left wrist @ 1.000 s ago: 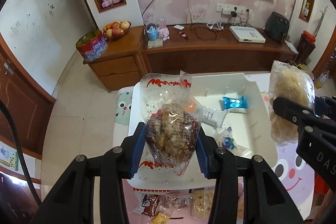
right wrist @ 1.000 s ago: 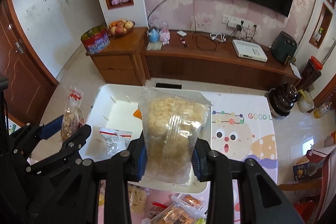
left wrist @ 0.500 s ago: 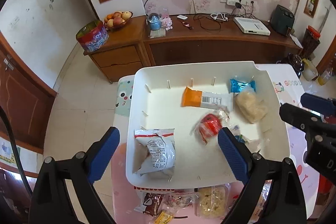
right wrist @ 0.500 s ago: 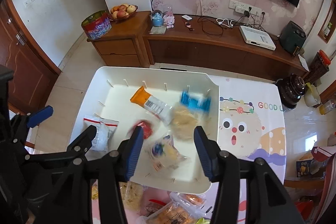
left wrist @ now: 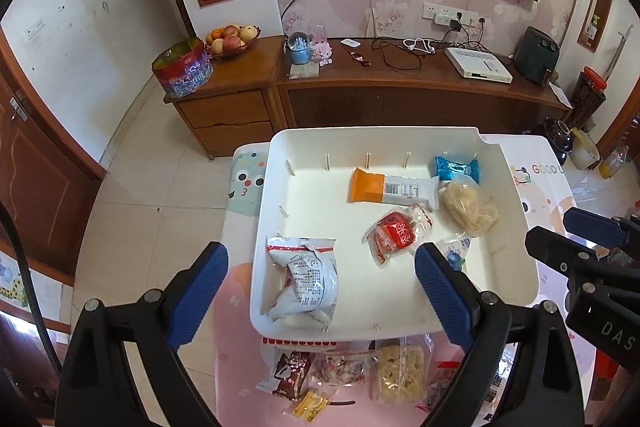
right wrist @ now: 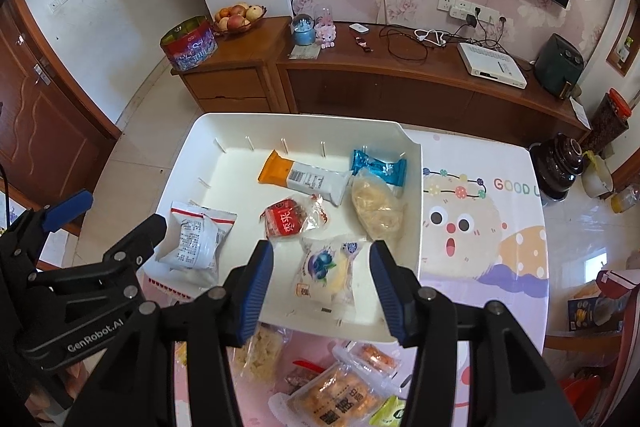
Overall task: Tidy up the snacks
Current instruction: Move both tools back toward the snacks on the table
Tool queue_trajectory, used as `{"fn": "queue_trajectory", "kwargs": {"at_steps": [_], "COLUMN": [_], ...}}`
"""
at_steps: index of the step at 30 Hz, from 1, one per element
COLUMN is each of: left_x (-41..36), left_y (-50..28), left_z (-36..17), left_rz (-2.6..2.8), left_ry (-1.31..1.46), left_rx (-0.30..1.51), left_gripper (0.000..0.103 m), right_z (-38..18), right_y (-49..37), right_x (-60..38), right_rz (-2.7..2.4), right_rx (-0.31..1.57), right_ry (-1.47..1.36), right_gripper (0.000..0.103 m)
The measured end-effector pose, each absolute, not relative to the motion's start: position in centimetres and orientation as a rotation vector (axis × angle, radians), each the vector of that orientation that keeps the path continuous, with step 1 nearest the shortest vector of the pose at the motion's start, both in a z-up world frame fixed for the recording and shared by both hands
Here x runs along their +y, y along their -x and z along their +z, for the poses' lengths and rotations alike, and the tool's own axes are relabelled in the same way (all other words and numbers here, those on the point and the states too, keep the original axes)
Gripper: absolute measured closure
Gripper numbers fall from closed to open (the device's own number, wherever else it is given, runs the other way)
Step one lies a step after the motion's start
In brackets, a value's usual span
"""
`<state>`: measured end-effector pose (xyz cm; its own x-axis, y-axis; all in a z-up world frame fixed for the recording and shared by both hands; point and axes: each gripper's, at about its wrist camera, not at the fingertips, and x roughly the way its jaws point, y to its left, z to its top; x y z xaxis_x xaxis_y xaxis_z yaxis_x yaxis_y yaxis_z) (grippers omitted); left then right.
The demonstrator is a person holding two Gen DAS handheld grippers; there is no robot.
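**Both claws empty above the bin; loose snacks lie nearer the viewer**

The left claw [left wrist: 320,275] is held wide, nothing between its blue pads; the right claw [right wrist: 322,277] is set narrower, also gripping nothing, though the blueberry bun packet [right wrist: 326,269] is seen between its fingers, lying in the white bin [right wrist: 416,211] below them.

The coming pick is judged to turn on the loose snacks on the counter [right wrist: 480,227], which lie at the near edge of the bin, behind and under both claws. The pale cracker packet [left wrist: 400,371] is placed with its long axis running away from the viewer, just right of the left claw's midline; the orange biscuit pack [right wrist: 340,399] is found closer to the right claw, lying slantwise.

Inside the bin six packets are counted: one white printed bag [left wrist: 304,279], one orange-and-white bar [left wrist: 390,189], one blue wrapped sweet [left wrist: 456,167], one clear bag of pale crisps [left wrist: 468,205], one red packet [left wrist: 394,235] and the bun packet. Outside, perhaps six or seven are seen, overlap and the claws hiding part of the pile.
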<state>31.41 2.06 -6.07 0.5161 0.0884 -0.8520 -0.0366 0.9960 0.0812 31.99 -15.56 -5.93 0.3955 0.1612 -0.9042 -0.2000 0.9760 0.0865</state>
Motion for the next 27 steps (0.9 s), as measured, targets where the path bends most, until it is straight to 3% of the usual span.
{"fn": "queue_trajectory", "kwargs": {"at_steps": [23, 27], "left_x": [1.6, 2.0], "left_y": [-23.1, -21.5], "left_z": [1.2, 1.8], "left_rz": [-0.044, -0.064], "left_ry": [-0.052, -0.058], "left_rx": [0.893, 0.878], "left_gripper": [0.009, 0.009], "right_z": [-0.9, -0.5], "right_y": [-22.9, -21.5], "right_x": [-18.6, -19.1], "right_rz": [0.198, 0.184], "right_rx": [1.072, 1.073], "right_ry": [-0.030, -0.060], "right_gripper": [0.052, 0.046]}}
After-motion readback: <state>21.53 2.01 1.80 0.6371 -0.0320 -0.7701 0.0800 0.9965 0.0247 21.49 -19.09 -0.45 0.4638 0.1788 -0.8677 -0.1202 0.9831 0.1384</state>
